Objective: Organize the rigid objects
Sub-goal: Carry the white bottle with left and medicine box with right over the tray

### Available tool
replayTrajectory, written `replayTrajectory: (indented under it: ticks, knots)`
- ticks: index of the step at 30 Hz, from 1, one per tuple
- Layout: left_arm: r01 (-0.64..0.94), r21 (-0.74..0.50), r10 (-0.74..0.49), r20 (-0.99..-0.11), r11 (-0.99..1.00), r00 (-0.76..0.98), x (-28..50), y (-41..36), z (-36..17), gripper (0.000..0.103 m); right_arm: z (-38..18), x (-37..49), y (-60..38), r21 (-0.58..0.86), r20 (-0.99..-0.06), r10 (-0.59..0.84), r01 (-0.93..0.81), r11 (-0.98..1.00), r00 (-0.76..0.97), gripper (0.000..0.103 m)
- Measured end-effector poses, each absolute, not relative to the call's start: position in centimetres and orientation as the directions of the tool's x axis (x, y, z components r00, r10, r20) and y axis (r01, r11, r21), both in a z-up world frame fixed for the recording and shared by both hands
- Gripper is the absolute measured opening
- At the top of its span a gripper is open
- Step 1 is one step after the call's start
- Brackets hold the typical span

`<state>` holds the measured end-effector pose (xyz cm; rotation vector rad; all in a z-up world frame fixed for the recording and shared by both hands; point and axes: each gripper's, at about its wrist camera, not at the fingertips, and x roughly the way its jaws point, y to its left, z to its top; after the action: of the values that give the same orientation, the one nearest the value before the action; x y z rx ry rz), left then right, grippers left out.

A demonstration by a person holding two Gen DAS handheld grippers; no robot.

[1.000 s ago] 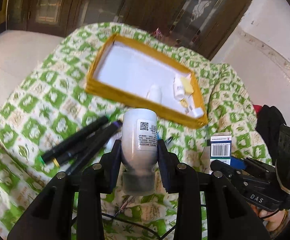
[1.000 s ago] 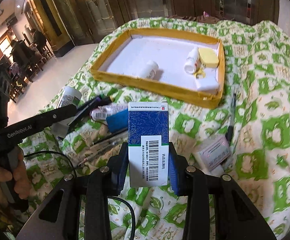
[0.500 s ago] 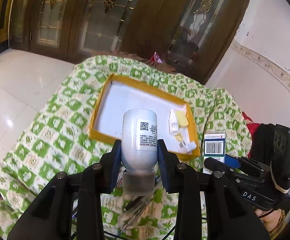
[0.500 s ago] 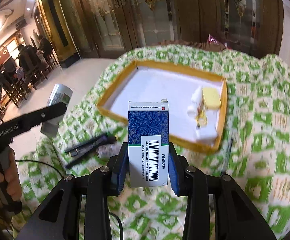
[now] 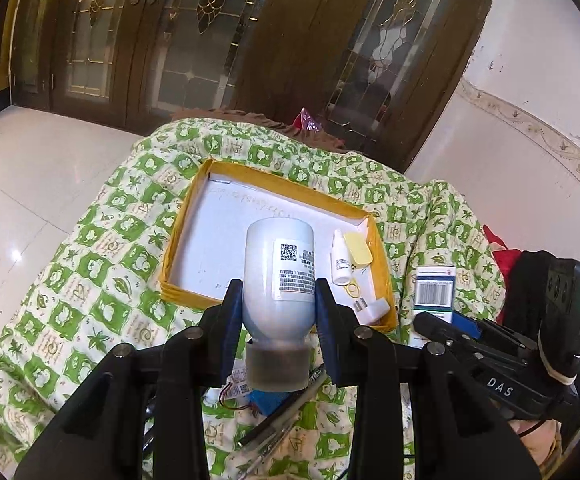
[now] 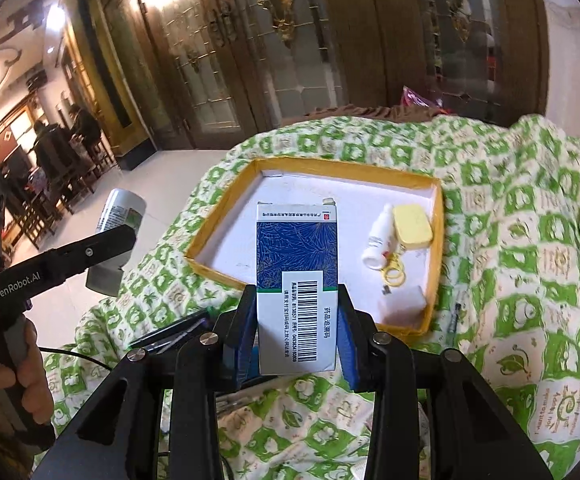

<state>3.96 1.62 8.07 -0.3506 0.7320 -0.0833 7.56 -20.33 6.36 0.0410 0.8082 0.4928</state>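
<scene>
Two items are in the air: the left gripper (image 5: 278, 312) clamps an inverted white bottle (image 5: 278, 276), the right gripper (image 6: 296, 332) a blue medicine box (image 6: 297, 280), both short of the yellow-rimmed tray (image 6: 436, 240). Inside lie a dropper bottle (image 6: 378, 240), yellow soap-like block (image 6: 412, 226) and small pieces. Pens (image 5: 286, 412) on the quilt (image 6: 530, 280) remain, partly hidden.

white bottle (image 5: 278, 280) and blue box (image 6: 297, 292) lifted higher above the bedspread (image 5: 102, 280)

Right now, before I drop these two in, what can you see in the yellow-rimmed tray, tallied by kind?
Small white dropper bottle: 1
Flat yellow case: 1
Yellow ring piece: 1
White block: 1
Total: 4 in view; part of the tray is hidden.
</scene>
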Motion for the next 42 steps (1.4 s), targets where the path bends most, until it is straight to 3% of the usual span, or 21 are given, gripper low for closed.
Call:
replayTrajectory:
  ticks: [11, 23, 42]
  knots:
    - [-0.027, -0.326, -0.214, -0.679, 0.945, 0.702, 7.2, 0.1, 5.6, 0.032, 4.4, 10.5, -24.7, 0.281, -0.698, 0.407, -0.298, 0.913, 0.590, 0.033]
    - [-0.008, -0.290, -0.205, -0.696, 0.957, 0.689, 8.9, -0.8, 4.5, 0.032, 3.0, 11.0, -24.0, 0.281, -0.727, 0.413, -0.310, 0.908, 0.549, 0.033]
    - [-0.031, -0.123, -0.067, -0.716, 0.992, 0.695, 11.7, -0.1, 3.7, 0.032, 3.5, 14.7, -21.1, 0.212, -0.730, 0.394, -0.363, 0.907, 0.558, 0.033]
